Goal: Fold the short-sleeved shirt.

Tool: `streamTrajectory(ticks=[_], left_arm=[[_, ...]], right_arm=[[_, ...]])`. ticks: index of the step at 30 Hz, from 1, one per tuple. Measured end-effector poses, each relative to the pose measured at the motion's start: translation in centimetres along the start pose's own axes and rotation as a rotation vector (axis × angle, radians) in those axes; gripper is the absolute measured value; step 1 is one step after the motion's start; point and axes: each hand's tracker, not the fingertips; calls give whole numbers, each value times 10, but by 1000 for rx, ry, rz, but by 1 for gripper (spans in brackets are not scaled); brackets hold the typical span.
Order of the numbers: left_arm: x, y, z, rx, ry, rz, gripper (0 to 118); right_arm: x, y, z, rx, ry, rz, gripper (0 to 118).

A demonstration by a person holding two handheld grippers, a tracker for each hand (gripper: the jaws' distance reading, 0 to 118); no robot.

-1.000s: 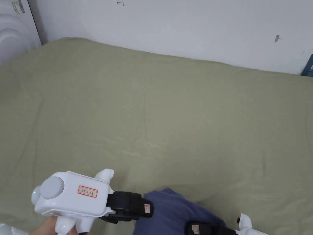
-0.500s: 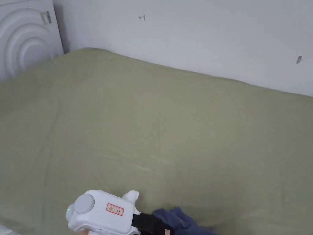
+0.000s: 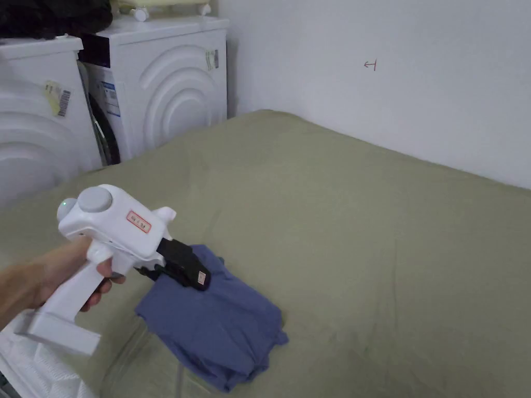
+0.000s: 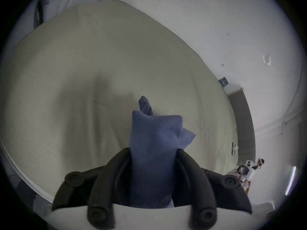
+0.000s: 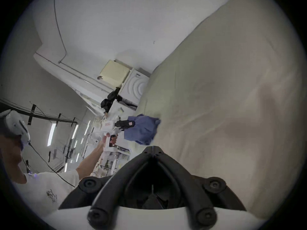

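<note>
Holding the folded shirt between my left gripper jaws; right gripper jaws closed, empty; only set-down on the bed remained.

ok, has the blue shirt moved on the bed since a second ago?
Yes. Against the red wall mark, the shirt has shifted left, toward the washing machines, held in the left gripper.

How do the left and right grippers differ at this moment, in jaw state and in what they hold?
The left gripper has blue shirt cloth between its jaws, which press on it from both sides; the right gripper has its jaws shut tip to tip on nothing. The left works at the shirt on the bed; the right is apart from it, over bare sheet. Both have black jaws.
</note>
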Motion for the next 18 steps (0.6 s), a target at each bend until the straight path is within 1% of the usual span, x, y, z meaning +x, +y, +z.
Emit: streamTrajectory(ticks=[1, 3, 4, 5, 6, 7, 8, 10, 11, 13, 14, 16, 17, 18], left_arm=[[-14, 11, 1, -16, -25, 10, 35], [-14, 20, -4, -29, -21, -8, 37], [-13, 25, -8, -38, -13, -29, 53], [-11, 28, -10, -32, 14, -53, 88], [-17, 32, -11, -15, 32, -70, 109], [-16, 34, -8, 29, 80, -70, 114], [-14, 35, -5, 69, 109, -62, 114], [-6, 31, 14, 111, 124, -40, 114], [4, 25, 22, 123, 167, -49, 114], [26, 13, 37, 114, 169, -106, 114], [12, 19, 43, 137, 191, -115, 114], [41, 4, 55, 162, 183, -133, 112], [59, -6, 58, 198, 171, -177, 108], [106, -40, 63, 258, 126, -223, 93]], right_arm=[[1, 2, -2, 2, -7, -5, 0], [2, 5, -7, 5, -34, 3, 0], [3, 7, -10, -4, -46, 10, 0], [4, 8, -12, -10, -74, 10, 0], [5, 10, -15, -15, -79, 10, 0], [5, 11, -16, -20, -80, 9, 0], [3, 11, -16, -24, -82, 10, 0], [-2, 12, -12, -33, -85, 38, 0], [-4, 14, -8, -30, -89, 54, 0], [-11, 16, 2, -24, -84, 75, 0], [-16, 17, 7, -16, -86, 87, 0], [-28, 22, 23, 17, -84, 143, 0], [-35, 25, 29, 40, -111, 177, 0], [-47, 30, 36, 64, -156, 242, 0]])
